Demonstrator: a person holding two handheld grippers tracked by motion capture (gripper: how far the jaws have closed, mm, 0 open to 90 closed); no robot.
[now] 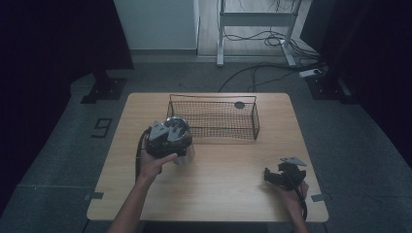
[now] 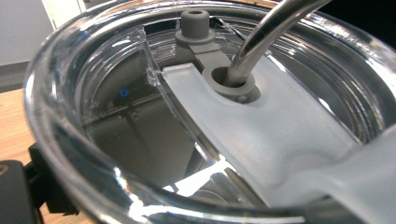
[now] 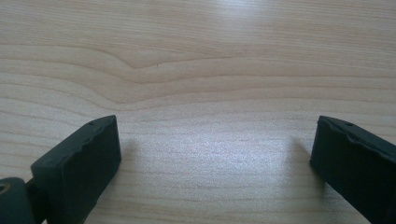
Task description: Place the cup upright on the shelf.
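The clear lidded tumbler [image 2: 196, 121], gripped by the left gripper [image 1: 167, 138], sits just outside the wire basket [image 1: 214, 119], not yet in; right gripper [image 1: 284, 175] gapes empty near the table's right front corner.

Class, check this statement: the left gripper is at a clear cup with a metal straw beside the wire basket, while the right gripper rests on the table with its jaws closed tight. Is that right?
One detail is wrong: the right gripper has its jaws wide apart, with bare table between them, as the right gripper view shows. The left gripper is indeed at the clear cup with a metal straw, beside the wire basket.
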